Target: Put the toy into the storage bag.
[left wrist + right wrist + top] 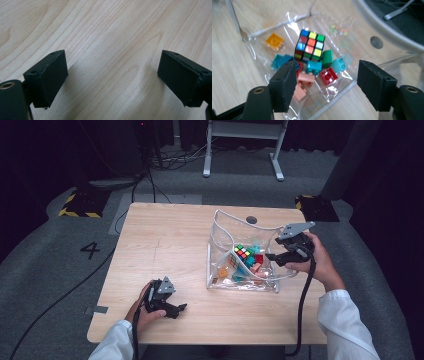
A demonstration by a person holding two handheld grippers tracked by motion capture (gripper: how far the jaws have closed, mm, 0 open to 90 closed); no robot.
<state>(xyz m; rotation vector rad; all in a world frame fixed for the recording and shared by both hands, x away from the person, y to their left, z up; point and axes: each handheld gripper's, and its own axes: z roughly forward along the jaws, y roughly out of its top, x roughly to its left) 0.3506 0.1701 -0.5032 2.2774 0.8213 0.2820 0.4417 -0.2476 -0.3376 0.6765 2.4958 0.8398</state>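
The clear plastic pouch point(243, 251) stands open on the right half of the table point(165, 250), holding a colour-tiled puzzle cube point(310, 45) and loose toy bricks point(321, 70). The right gripper point(272, 256) hovers at its right edge, fingers point(283, 85) spread wide and empty, the cube lying just ahead of and below them. The left gripper point(181, 308), also wide open, rests well apart near the table's front-left, so the right hand looks better placed.
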